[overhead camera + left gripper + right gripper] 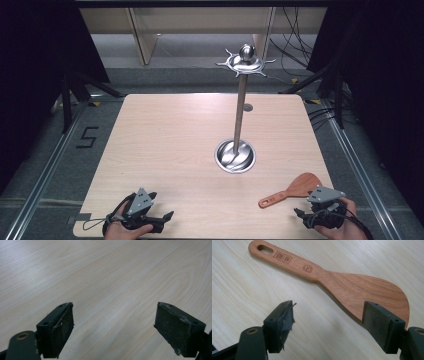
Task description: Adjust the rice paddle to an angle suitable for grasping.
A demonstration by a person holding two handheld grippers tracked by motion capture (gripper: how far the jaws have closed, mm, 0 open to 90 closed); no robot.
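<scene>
the right gripper [327,325] is hovering released beside the wooden spatula [352,287], seemingly lining up a grasp; the left gripper [113,327] is idling, jaws spread; likely next, closing on the blade, perhaps for hanging on the hook stand [240,107].

1 wooden spatula [292,190], 1 metal stand [240,115], 2 tongs [161,207]

A square, pale wood-grain tabletop [165,145] carries two things. A tall polished metal stand [240,107], with a round dished base, a slim upright pole and a spiked ring with a ball on top, stands right of the centre. A flat reddish-brown wooden spatula [292,190] lies near the near right corner, its holed handle pointing toward the near edge's middle.
</scene>
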